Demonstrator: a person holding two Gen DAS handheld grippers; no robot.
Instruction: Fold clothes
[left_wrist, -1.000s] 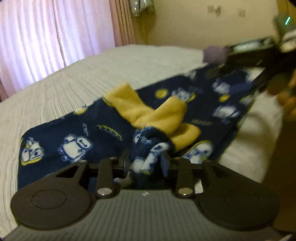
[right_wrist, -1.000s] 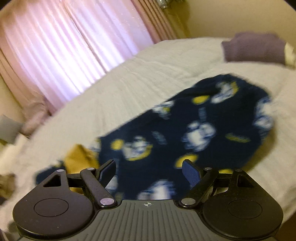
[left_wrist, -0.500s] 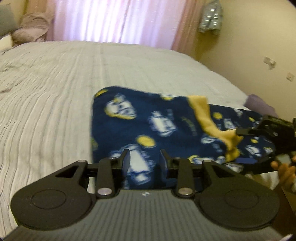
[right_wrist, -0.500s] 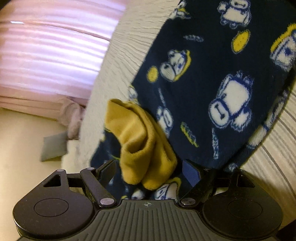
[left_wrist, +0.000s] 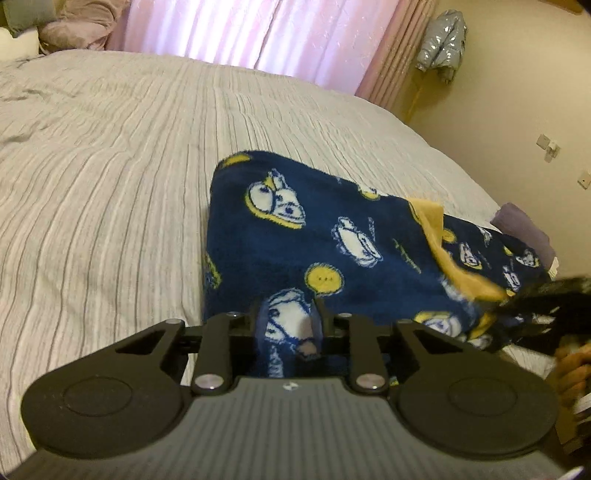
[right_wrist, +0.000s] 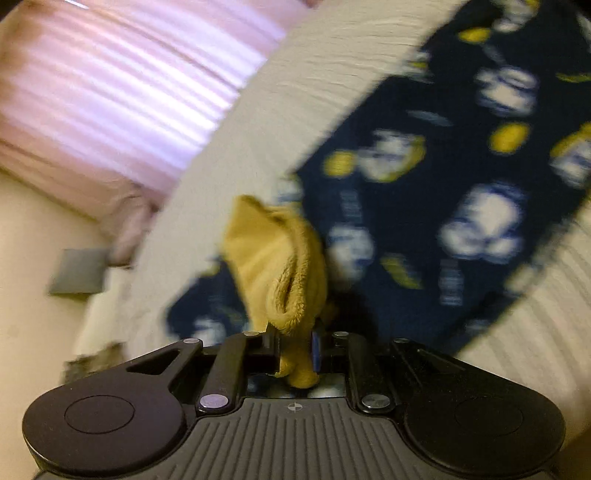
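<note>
Since half a second ago the right gripper (right_wrist: 295, 350) has gone from jaws apart around the yellow cuff (right_wrist: 280, 266) to jaws together, clamped on it, and that view has smeared with motion; the left view has shifted only slightly. Bed (left_wrist: 110, 166) fills the left and centre of the left view, striped cover bare apart from the garment. Navy fleece garment (left_wrist: 303, 236), printed with white figures and yellow discs, lies across the centre and right of that frame, its near edge running down to the lower centre. Left gripper (left_wrist: 288, 332) is at that lower centre with jaws closed on a bunch of the navy fabric. Right gripper appears again as a dark blur at the right edge, on the yellow cuff at the garment's other near end. A purple item (left_wrist: 524, 229) sits behind the garment at right. Judgement: both near ends are held and a fold away from the holder is in hand. To do it well, both grippers should rise together, keep the edge taut between them, carry it level over the far edge, and release only once the layers lie square. Uneven lift risks a skewed fold; the thick fleece may slip if the grip is shallow.
</note>
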